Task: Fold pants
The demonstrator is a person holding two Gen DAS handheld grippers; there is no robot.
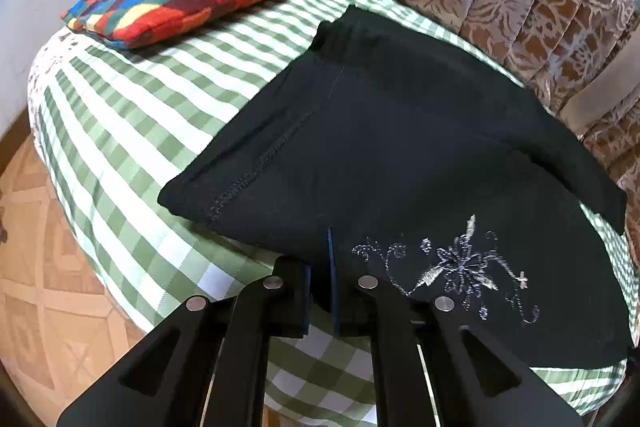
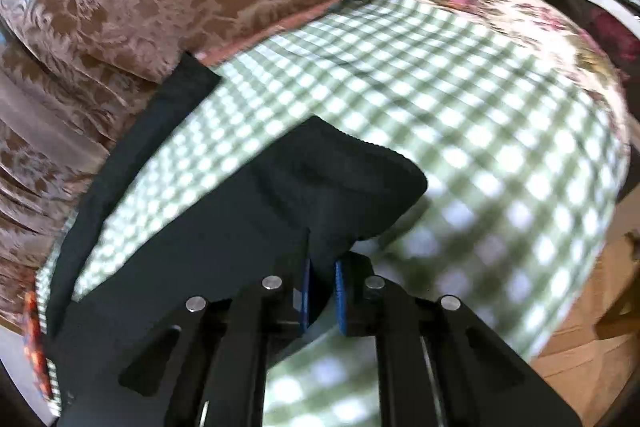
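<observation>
Pants point(image 1: 400, 155) (black, on checked sheet point(image 1: 132, 131)) pinched by both grippers point(image 1: 320, 267) point(image 2: 322, 275).

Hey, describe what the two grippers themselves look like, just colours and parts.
Both look alike. The left gripper and right gripper are matte black, with angular linkage arms, slotted triangular cutouts and round silver pivot pins. The fingers carry blue pads; the right one's look ribbed. No cables, markings, hands or sleeves show.

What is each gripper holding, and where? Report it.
Both grip the black pants: left gripper pinches the near edge beside the embroidery; right gripper pinches a folded edge.
</observation>
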